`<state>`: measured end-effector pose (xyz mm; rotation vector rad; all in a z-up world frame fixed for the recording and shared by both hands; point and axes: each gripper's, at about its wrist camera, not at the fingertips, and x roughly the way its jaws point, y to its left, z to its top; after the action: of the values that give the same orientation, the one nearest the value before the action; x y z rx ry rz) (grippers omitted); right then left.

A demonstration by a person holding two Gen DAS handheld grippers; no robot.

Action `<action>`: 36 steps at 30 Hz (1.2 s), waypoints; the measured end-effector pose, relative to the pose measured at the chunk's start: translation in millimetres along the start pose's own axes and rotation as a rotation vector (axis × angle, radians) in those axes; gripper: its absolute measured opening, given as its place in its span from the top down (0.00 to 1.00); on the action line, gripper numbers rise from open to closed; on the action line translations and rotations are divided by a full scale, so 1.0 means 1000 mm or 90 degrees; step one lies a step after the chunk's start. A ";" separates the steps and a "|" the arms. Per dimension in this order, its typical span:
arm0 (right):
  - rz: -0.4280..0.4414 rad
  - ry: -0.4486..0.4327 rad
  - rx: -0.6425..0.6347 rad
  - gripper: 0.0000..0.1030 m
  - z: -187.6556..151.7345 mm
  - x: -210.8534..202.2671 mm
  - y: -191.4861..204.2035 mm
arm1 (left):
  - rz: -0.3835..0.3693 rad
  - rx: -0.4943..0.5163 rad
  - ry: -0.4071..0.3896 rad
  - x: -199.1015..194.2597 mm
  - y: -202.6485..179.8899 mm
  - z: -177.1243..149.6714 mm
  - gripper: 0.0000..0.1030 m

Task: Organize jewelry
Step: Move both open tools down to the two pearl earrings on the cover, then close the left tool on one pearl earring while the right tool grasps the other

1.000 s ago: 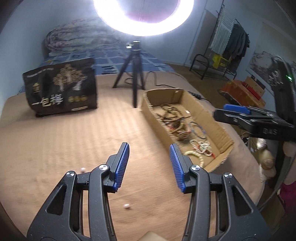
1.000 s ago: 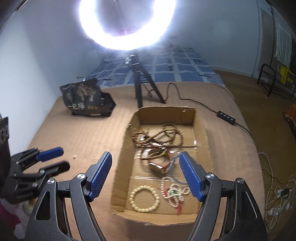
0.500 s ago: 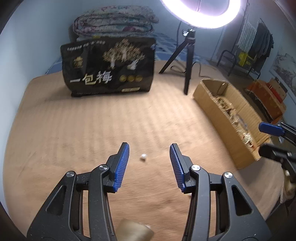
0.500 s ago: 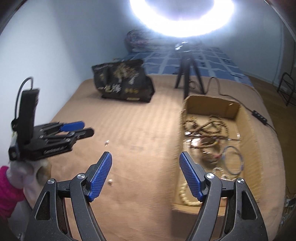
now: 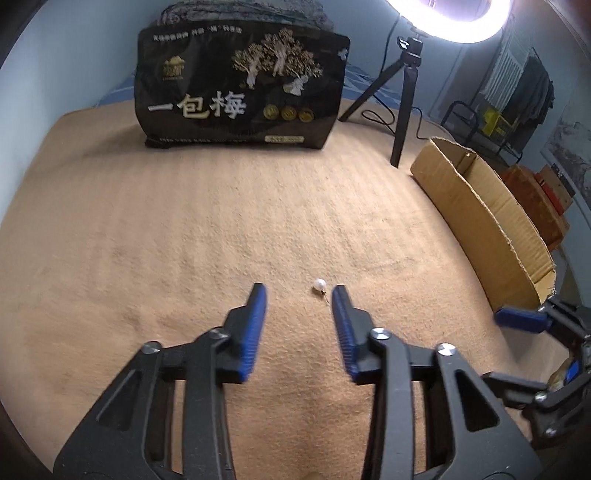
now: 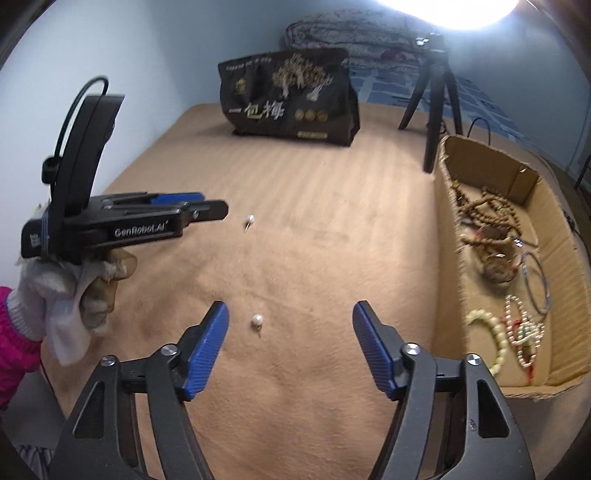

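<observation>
Two small pearl earrings lie on the tan bedcover. One pearl earring (image 5: 319, 284) lies just ahead of my open, empty left gripper (image 5: 298, 292), nearer its right fingertip; it also shows in the right wrist view (image 6: 249, 220), just beyond the left gripper (image 6: 207, 206). The second pearl earring (image 6: 257, 320) lies between the fingers of my open, empty right gripper (image 6: 290, 310), near the left one. A cardboard box (image 6: 517, 177) at the right holds bead bracelets and necklaces (image 6: 487, 218). The right gripper shows at the right edge of the left wrist view (image 5: 517, 319).
A black snack bag (image 5: 240, 88) stands at the back of the bed. A ring-light tripod (image 5: 402, 92) with a cable stands beside the box (image 5: 480, 218). A folded quilt (image 6: 351, 33) lies behind the bag. A clothes rack (image 5: 517, 92) stands far right.
Both grippers swung left, away from the box, and moved down toward the bedcover. Each now has a pearl earring close before its fingers. Both stayed open.
</observation>
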<state>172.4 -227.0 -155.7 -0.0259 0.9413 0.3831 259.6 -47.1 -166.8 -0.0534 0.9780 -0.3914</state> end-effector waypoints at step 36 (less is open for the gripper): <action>0.009 0.025 -0.043 0.81 -0.009 0.037 0.027 | -0.001 0.035 0.001 0.037 -0.020 -0.001 0.85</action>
<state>175.9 -192.4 -186.6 -0.0890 0.9682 0.4285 271.5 -77.9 -192.4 -0.0037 0.9684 -0.4200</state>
